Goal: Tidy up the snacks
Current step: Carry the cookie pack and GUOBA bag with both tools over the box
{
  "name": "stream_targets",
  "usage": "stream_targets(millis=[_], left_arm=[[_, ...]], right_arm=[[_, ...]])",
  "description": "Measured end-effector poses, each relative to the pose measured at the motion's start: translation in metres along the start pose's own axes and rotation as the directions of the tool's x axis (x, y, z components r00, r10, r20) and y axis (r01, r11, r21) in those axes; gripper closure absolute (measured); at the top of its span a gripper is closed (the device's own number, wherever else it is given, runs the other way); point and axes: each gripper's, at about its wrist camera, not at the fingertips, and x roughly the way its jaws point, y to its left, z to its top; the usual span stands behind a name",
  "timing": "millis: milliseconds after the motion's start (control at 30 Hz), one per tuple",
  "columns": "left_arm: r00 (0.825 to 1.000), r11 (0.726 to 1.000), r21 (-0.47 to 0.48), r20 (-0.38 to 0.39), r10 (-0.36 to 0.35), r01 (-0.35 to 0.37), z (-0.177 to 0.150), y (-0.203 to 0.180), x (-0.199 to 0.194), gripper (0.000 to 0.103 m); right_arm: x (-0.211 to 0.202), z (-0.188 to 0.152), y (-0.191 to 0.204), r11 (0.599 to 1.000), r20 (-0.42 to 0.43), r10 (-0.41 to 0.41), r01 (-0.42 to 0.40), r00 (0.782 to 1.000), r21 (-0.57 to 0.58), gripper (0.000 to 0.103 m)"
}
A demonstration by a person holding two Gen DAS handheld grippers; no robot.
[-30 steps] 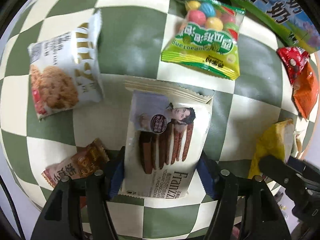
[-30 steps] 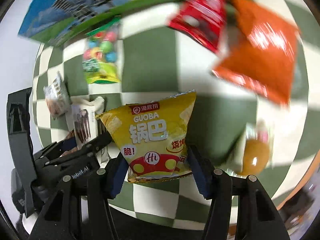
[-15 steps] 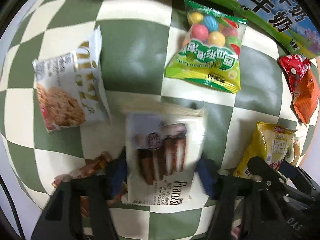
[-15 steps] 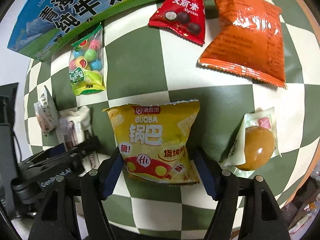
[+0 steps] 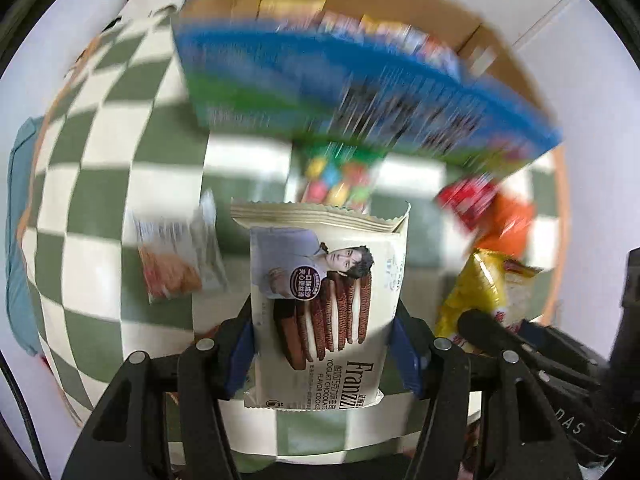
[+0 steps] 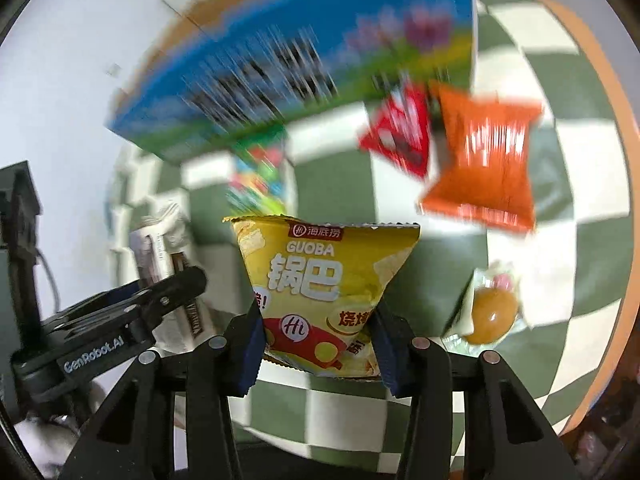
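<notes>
My left gripper [image 5: 322, 348] is shut on a white Franzzi chocolate cookie pack [image 5: 320, 292] and holds it lifted above the checkered cloth. My right gripper [image 6: 318, 340] is shut on a yellow Guoba crisp bag [image 6: 320, 280], also lifted. The blue and green milk carton box [image 5: 360, 92] stands open ahead, with several snacks inside; it also shows in the right wrist view [image 6: 288, 64]. The right gripper and its yellow bag [image 5: 480, 292] show at the right of the left wrist view.
On the green and white checkered cloth [image 5: 100, 152] lie a white biscuit pack [image 5: 172, 264], a colourful candy-ball bag [image 5: 340, 180], a red pack [image 6: 400, 132], an orange bag [image 6: 484, 160] and a round yellow sweet [image 6: 492, 312]. The table's orange edge [image 6: 616, 240] curves at the right.
Both grippers have lifted their packs off the cloth and tilted up toward the box. The view now shows the box's open top; the background is motion-blurred.
</notes>
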Motion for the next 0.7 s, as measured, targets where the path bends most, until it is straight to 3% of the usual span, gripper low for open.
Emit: stream_targets(millis=[167,367,533,700], left_arm=[[0.996,0.998,0.036,0.072,-0.056,0.054,0.047,-0.019,-0.053,0.046],[0.997,0.997,0.079,0.080,0.015,-0.021,0.118,-0.024,-0.063,0.046],[0.994,0.990,0.088,-0.005,0.110,-0.110,0.184,-0.014,-0.034,0.046],[0.979,0.986,0.076,-0.128,0.159,-0.150,0.221,0.000,0.014,0.046]], right_arm=[[-0.049,0.058,0.010,0.993,0.083,0.114,-0.113,0.990,-0.015,0.053],[-0.066,0.136,0.028,0.990,0.138,0.136,-0.130,0.981,-0.048,0.053],[-0.024,0.200,0.043,0.991,0.066,0.135,-0.133,0.989,-0.036,0.053],[0.033,0.226,0.051,0.992,-0.050,0.129,-0.129,0.990,-0.009,0.053]])
